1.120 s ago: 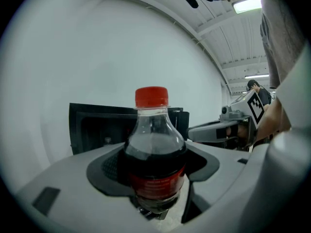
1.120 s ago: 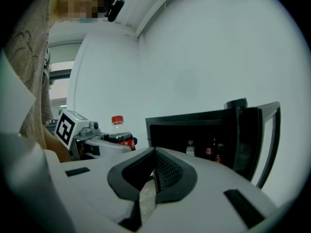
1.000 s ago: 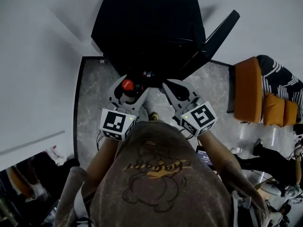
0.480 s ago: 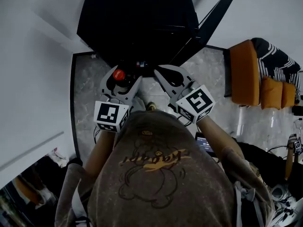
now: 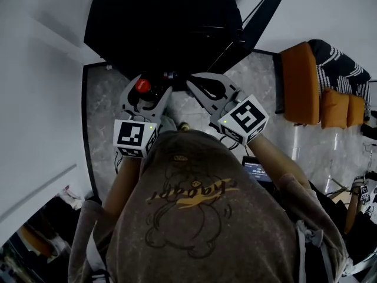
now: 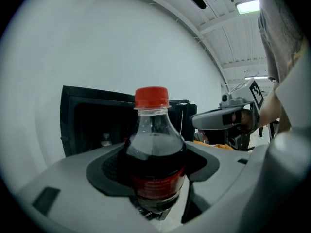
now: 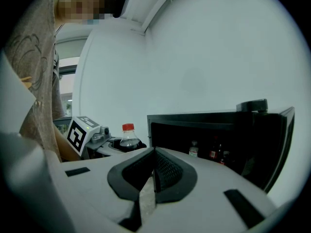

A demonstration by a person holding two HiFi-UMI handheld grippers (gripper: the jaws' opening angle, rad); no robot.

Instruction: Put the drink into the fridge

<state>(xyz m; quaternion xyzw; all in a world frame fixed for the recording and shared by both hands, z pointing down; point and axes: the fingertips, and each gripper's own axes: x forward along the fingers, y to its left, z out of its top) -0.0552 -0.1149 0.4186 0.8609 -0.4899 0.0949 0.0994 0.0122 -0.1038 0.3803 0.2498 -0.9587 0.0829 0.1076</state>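
Both arms are out low in front of the body, side by side, pointing at the open black fridge (image 5: 165,22). The left gripper (image 5: 144,94) is clamped around the cola bottle (image 6: 154,144), which sits upright right in front of the fridge. The right gripper (image 7: 154,152) has its jaws pressed together with nothing in them.

Wearing a grey-brown T-shirt (image 5: 200,217) printed with a dark outline drawing of a bear and yellow script across it; showing loose short sleeves (image 5: 88,229) in the same cloth and pale straps (image 5: 301,240) hanging at left and right; presenting a left gripper (image 5: 147,92) and a right gripper (image 5: 193,84) in light grey moulded shells with black textured pads (image 7: 167,171); bearing on each a white cube (image 5: 135,138) printed with black square markers and glowing with small green lights (image 5: 151,125).
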